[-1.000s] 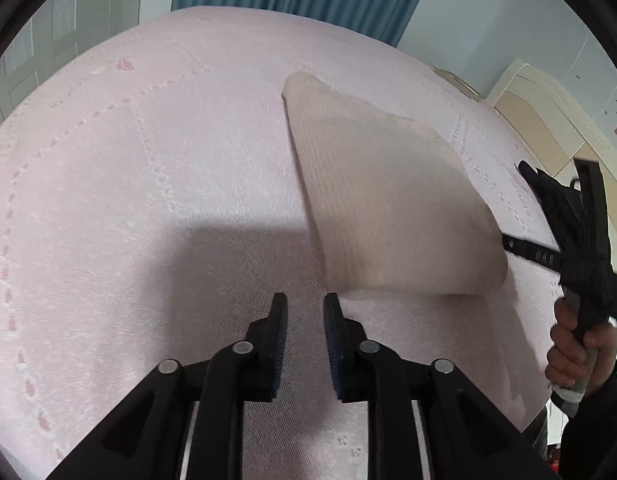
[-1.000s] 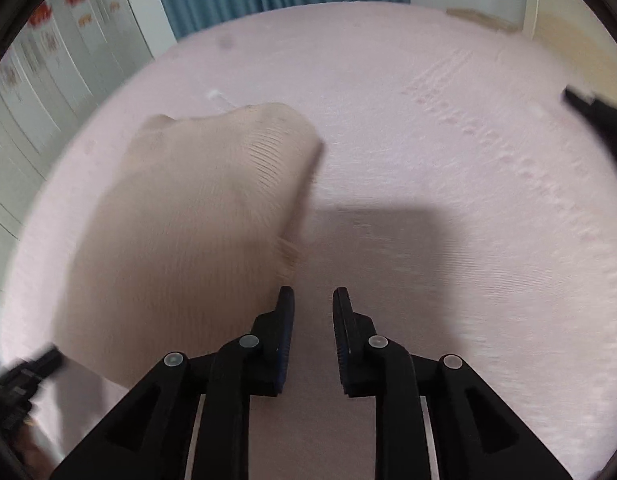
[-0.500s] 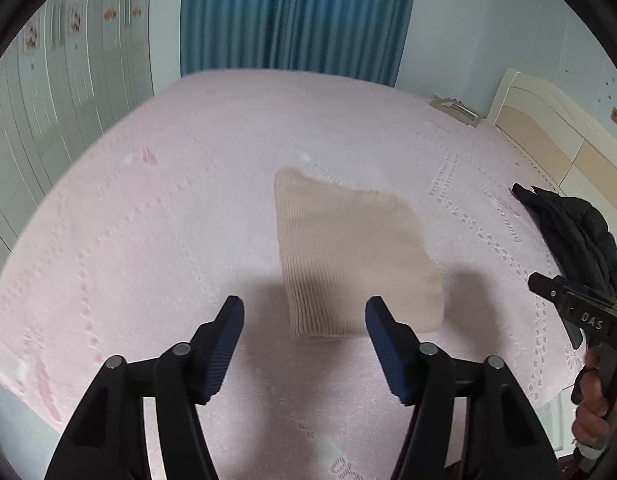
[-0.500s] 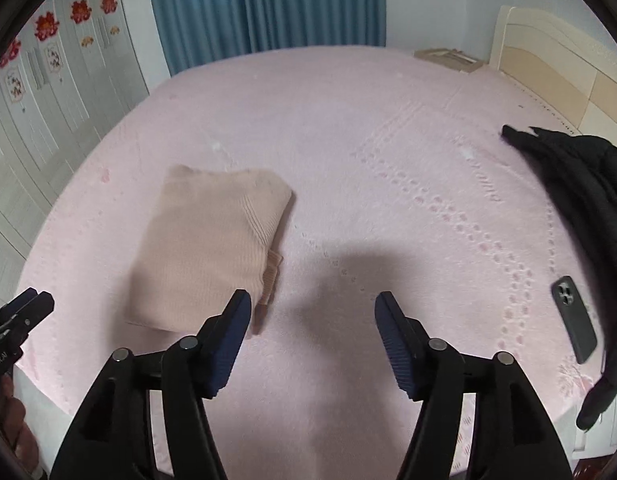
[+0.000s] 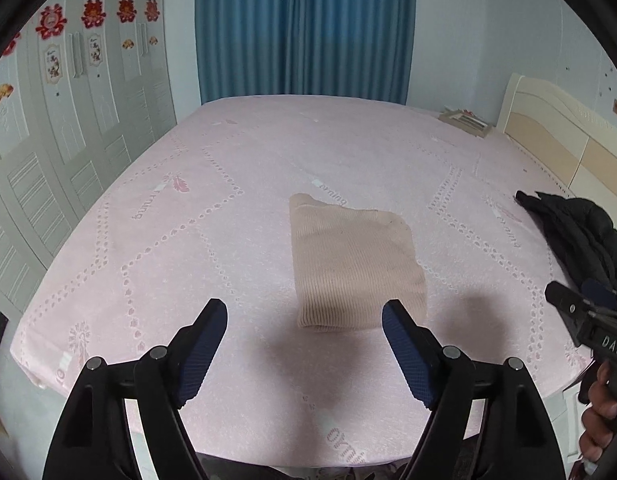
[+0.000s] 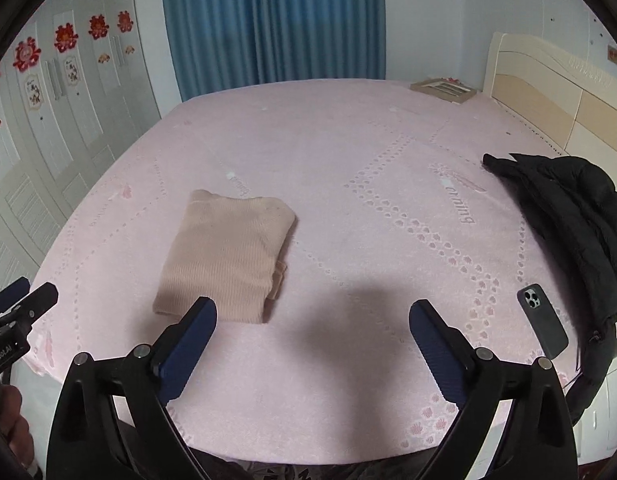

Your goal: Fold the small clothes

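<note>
A beige knit garment (image 5: 352,264) lies folded into a neat rectangle on the pink bed (image 5: 188,248). It also shows in the right wrist view (image 6: 228,260), left of centre. My left gripper (image 5: 304,312) is open and empty, held back above the bed's near edge, with the garment just beyond its jaws. My right gripper (image 6: 312,312) is open and empty, to the right of the garment. Each gripper appears at the edge of the other's view: the right one (image 5: 580,316), the left one (image 6: 24,304).
A black jacket (image 6: 568,220) lies at the bed's right side, with a dark phone (image 6: 542,320) beside it near the front edge. A headboard (image 6: 548,92) stands at right, wardrobe doors (image 5: 48,160) at left, blue curtains (image 5: 304,28) behind.
Both grippers have opened wide and pulled back and up from the garment. The garment now lies flat and folded, farther away in both views.
</note>
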### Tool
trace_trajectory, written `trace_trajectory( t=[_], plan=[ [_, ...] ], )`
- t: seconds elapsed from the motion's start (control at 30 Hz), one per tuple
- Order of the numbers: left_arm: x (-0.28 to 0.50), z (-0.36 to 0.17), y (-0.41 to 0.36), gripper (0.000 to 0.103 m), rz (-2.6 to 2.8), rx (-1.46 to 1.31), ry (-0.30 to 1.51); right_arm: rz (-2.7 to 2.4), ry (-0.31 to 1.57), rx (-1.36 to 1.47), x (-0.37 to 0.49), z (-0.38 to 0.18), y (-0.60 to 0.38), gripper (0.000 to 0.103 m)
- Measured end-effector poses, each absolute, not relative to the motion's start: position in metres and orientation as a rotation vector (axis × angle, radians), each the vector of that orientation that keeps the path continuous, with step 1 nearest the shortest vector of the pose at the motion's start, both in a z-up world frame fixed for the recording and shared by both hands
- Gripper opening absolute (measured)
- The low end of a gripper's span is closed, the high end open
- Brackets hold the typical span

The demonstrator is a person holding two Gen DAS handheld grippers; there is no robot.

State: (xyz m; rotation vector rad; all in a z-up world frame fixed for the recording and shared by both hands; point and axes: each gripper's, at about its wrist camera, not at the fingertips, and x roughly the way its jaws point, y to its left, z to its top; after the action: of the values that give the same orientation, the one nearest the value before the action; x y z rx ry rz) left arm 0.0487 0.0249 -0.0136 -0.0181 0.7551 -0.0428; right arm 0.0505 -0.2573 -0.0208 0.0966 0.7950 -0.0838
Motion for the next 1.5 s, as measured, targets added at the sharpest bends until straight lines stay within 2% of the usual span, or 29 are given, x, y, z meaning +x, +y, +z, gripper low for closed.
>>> trace_trajectory(
  t=[1.5],
  plan=[
    [0.029, -0.002, 0.018, 0.079, -0.031, -0.002, 0.723, -0.085, 0.780, 0.101, 0.025, -0.010, -0.246, 0.096]
  ],
)
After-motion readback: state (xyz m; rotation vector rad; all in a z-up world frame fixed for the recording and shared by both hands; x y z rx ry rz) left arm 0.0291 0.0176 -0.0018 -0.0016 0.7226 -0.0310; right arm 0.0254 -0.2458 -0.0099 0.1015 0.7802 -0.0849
